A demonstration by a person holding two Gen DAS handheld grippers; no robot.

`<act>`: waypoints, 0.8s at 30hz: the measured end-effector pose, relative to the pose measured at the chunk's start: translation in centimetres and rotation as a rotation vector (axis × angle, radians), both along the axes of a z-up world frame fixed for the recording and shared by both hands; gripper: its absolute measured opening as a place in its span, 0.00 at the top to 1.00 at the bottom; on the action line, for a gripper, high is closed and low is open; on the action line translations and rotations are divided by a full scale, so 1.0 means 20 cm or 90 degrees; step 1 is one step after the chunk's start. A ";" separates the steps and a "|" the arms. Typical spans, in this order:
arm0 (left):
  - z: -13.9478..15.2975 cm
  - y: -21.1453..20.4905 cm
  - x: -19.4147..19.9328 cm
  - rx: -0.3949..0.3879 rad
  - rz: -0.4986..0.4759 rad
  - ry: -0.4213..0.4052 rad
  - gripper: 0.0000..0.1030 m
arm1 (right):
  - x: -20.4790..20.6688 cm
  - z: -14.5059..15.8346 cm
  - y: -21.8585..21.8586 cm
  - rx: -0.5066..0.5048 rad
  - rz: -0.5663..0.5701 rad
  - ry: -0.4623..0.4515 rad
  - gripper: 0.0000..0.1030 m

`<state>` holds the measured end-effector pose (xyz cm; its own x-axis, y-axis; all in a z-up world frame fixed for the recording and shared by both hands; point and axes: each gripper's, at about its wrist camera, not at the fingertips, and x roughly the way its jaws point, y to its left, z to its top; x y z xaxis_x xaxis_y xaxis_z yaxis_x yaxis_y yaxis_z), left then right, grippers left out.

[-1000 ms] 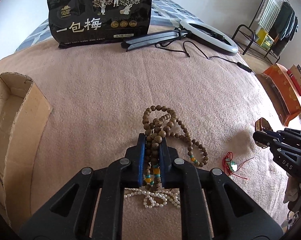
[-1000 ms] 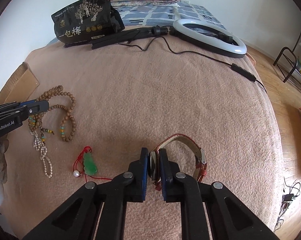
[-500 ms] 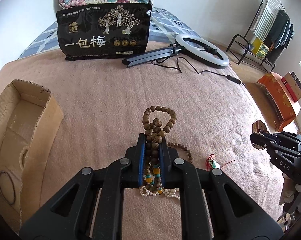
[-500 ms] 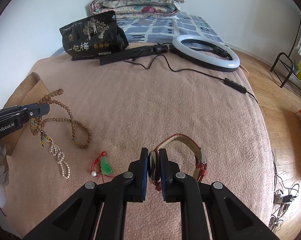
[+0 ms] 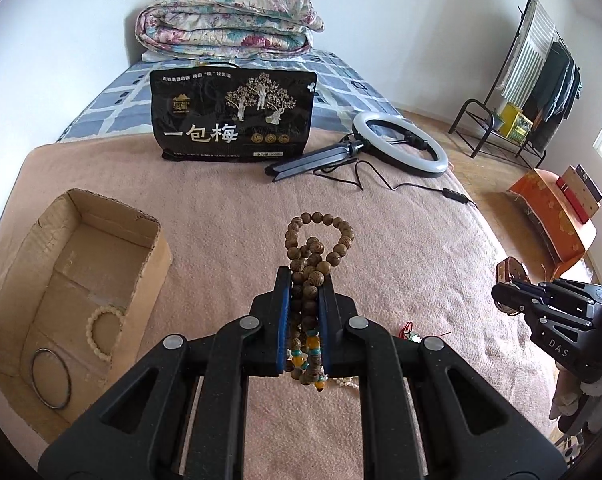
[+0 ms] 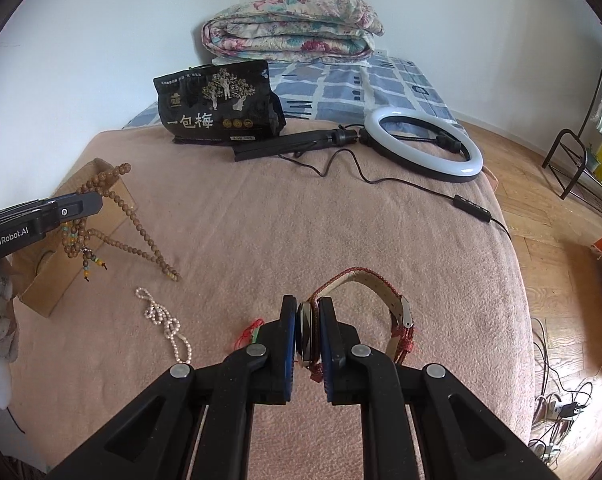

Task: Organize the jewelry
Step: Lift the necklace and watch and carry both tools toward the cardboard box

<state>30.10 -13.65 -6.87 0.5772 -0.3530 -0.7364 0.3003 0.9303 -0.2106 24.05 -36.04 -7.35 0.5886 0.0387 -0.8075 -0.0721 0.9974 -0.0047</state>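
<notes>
Biggest thing here is the pink blanket over the bed, with an open cardboard box sitting at its left side. That box already has a pale bead bracelet and a thin dark bangle in it, so I'd guess it's the drop-off spot.

The left gripper is clamped on a bunch of wooden prayer beads. From the right wrist camera, most of the strand dangles off the jaws and the far loop trails down onto the blanket beside the box. It's floppy and light, the round beads look like they could slide, so grabbing a bunched section like this seems smarter than pinching a single strand. Expect it to swing.

The right gripper is closed on the case of a wristwatch, held edge-on, with its red woven strap arching out to the right. The case is rigid and a solid place to hold, though the glass probably doesn't love hard squeezing.

Still lying loose on the blanket: a pearl strand and a small green pendant on red cord, both tiny and limp.
</notes>
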 end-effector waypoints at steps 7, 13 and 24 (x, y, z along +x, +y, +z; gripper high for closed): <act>0.11 0.17 -0.02 -0.016 0.028 -0.021 0.90 | -0.02 0.09 0.15 -0.007 0.028 -0.020 0.92; 0.19 0.34 -0.02 -0.031 0.054 -0.038 0.90 | -0.02 0.15 0.30 -0.007 0.058 -0.035 0.92; 0.28 0.67 -0.04 -0.039 0.115 -0.064 0.90 | 0.03 0.24 0.60 0.002 0.114 -0.056 0.92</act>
<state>29.38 -0.31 -1.27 0.7043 -0.2789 -0.6528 0.1516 0.9575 -0.2454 24.71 -23.96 -2.58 0.6402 0.1515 -0.7531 -0.2471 0.9689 -0.0152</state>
